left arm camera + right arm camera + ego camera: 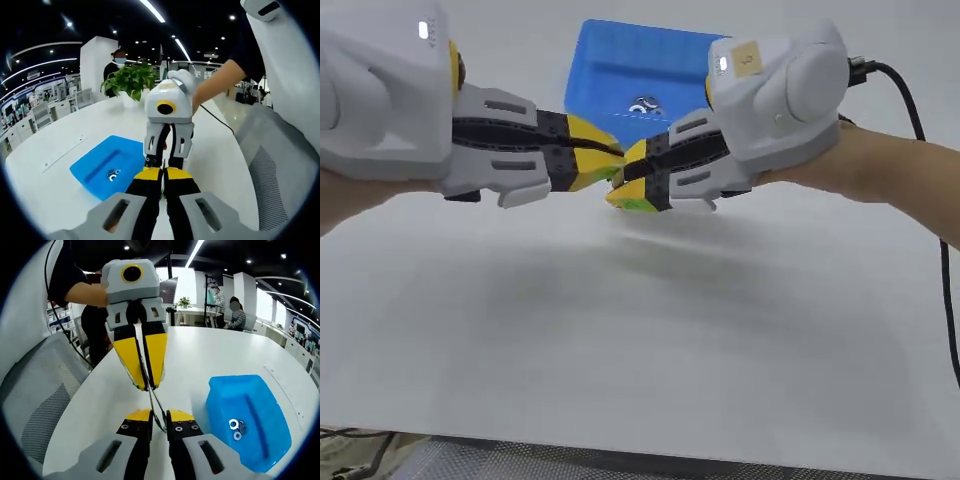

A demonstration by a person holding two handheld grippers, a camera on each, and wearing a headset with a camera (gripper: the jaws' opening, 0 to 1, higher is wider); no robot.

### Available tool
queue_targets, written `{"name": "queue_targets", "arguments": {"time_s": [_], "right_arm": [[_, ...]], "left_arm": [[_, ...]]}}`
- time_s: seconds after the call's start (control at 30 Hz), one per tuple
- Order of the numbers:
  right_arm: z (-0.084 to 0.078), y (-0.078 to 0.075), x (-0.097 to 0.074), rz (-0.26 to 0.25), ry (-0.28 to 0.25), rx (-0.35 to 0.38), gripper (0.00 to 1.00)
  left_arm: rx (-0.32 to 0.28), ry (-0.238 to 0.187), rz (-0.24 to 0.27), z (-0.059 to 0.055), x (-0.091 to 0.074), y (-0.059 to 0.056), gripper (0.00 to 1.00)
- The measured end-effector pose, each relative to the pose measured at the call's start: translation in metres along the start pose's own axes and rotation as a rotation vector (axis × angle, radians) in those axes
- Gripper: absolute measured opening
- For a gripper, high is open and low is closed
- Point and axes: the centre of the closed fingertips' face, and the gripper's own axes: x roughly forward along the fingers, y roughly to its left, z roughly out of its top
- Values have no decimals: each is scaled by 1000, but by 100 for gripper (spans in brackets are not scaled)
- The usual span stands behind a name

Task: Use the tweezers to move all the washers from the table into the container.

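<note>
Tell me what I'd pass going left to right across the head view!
White-and-grey left gripper with yellow-and-black fingers → white-and-grey right gripper with matching fingers → thin black cable.

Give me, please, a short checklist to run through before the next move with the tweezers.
1. Hold on the thin metal tweezers: ok, they run between the tips of both tongs.
2. The left tongs shut on the tweezers: ok.
3. The right tongs gripping the tweezers' near end: cannot tell.
4. The blue plastic container open and upright on the white table: ok.
5. The silver metal washers inside the container: ok, a few lie together.
6. Washers left on the table: cannot tell, the tongs hide part of it.
</note>
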Motion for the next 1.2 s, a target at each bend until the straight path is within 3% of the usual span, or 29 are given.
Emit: {"name": "queue_targets", "arguments": {"time_s": [0.47, 0.57, 0.63, 0.83, 0.93, 1.03, 1.2], "right_arm": [[0, 0, 1, 4, 13, -70, 9], [0, 1, 1, -2, 13, -82, 9], [0, 0, 1, -5, 10, -80, 9], [3, 0, 0, -15, 7, -61, 9], [8, 1, -3, -26, 3, -63, 9], [19, 2, -8, -55, -29, -52, 9], [34, 3, -15, -86, -52, -56, 9]], "left_arm": [[3, 16, 10, -1, 1, 2, 5], [-16, 15, 18, -1, 1, 3, 6], [-62, 18, 28, -2, 1, 3, 7], [-79, 12, 31, 1, -2, -1, 22], [-25, 27, 46, 1, -5, -3, 29], [-21, 34, 57, 0, -10, -6, 33], [-54, -23, 140, 7, -24, -2, 55]]}}
